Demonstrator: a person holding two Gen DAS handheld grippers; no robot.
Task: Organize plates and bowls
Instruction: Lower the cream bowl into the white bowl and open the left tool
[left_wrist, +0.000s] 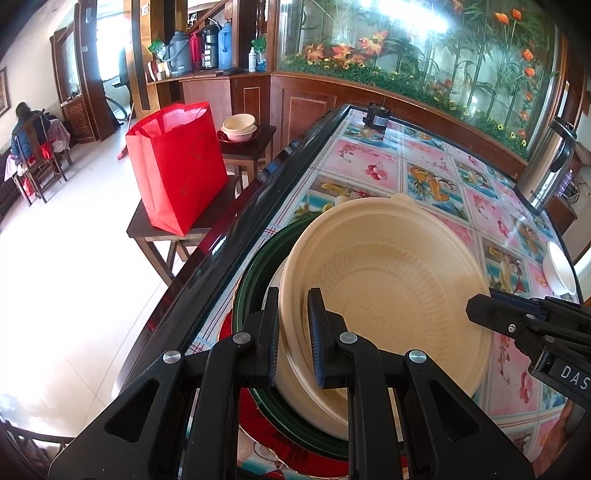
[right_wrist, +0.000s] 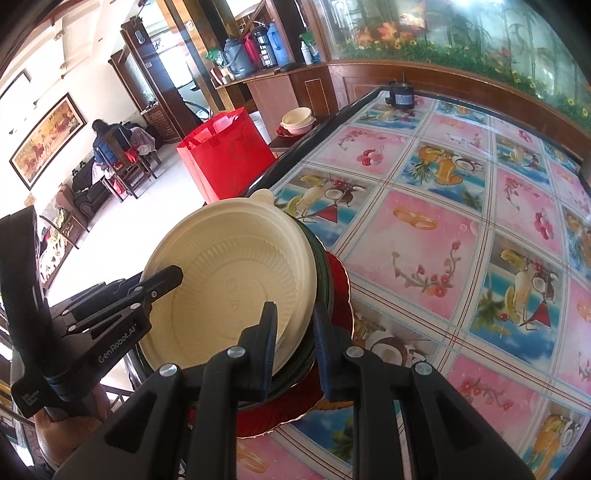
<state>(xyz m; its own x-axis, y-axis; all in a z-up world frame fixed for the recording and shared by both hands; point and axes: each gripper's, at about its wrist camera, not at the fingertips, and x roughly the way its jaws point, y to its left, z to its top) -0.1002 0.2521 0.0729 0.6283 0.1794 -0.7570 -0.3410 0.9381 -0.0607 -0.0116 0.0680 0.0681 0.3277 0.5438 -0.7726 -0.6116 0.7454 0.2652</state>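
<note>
Both tongs, left (left_wrist: 293, 332) and right (right_wrist: 293, 341), pinch the cream bowl (left_wrist: 388, 295) over stacked plates (right_wrist: 332, 291), red bag (left_wrist: 177, 166) beyond.

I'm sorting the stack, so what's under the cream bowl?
Under the cream bowl sits a dark green plate, then a red plate. Their centres are covered.

Cream ribbed bowl (left_wrist: 399, 280); dark green plate (left_wrist: 255, 273); red plate (right_wrist: 338, 291); pink-blue fruit-patterned tablecloth (right_wrist: 461, 206); red bag (left_wrist: 177, 166).
</note>
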